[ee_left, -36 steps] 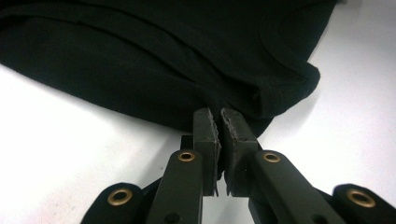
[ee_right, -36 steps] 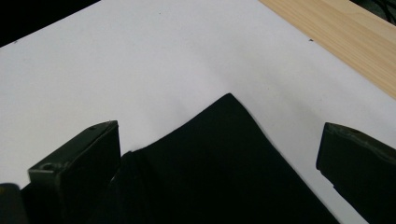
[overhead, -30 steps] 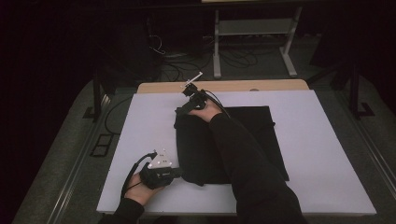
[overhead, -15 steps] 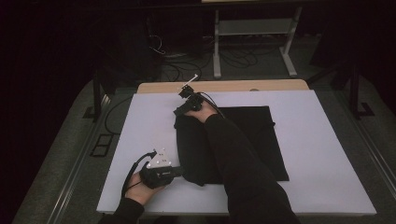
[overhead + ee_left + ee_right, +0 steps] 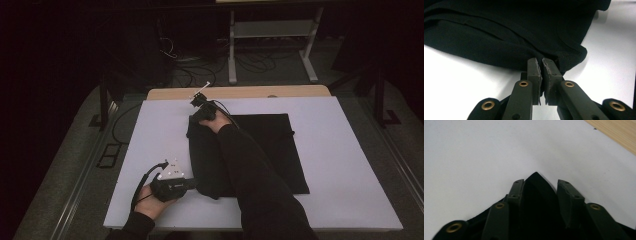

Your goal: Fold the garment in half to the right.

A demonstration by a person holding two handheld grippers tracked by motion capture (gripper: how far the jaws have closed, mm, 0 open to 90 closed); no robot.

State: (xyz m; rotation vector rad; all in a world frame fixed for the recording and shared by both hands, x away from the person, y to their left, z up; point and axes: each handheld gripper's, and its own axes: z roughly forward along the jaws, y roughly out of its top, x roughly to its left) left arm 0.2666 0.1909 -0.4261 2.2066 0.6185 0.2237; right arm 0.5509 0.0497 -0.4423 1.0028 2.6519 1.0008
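Your left gripper (image 5: pixel 541 75) clamps the near corner of the flat black fabric garment (image 5: pixel 260 145) lying on the white table sheet (image 5: pixel 350 170). Your right gripper (image 5: pixel 540 191) has just been closing; the far corner sits between its jaws, not yet pinched.

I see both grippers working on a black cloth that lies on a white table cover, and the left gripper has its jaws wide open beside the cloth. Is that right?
Not quite. The left gripper is not wide open: the left gripper view shows its jaws shut on an edge of the black cloth. The rest holds: both grippers work on the cloth, which lies on the white table cover.
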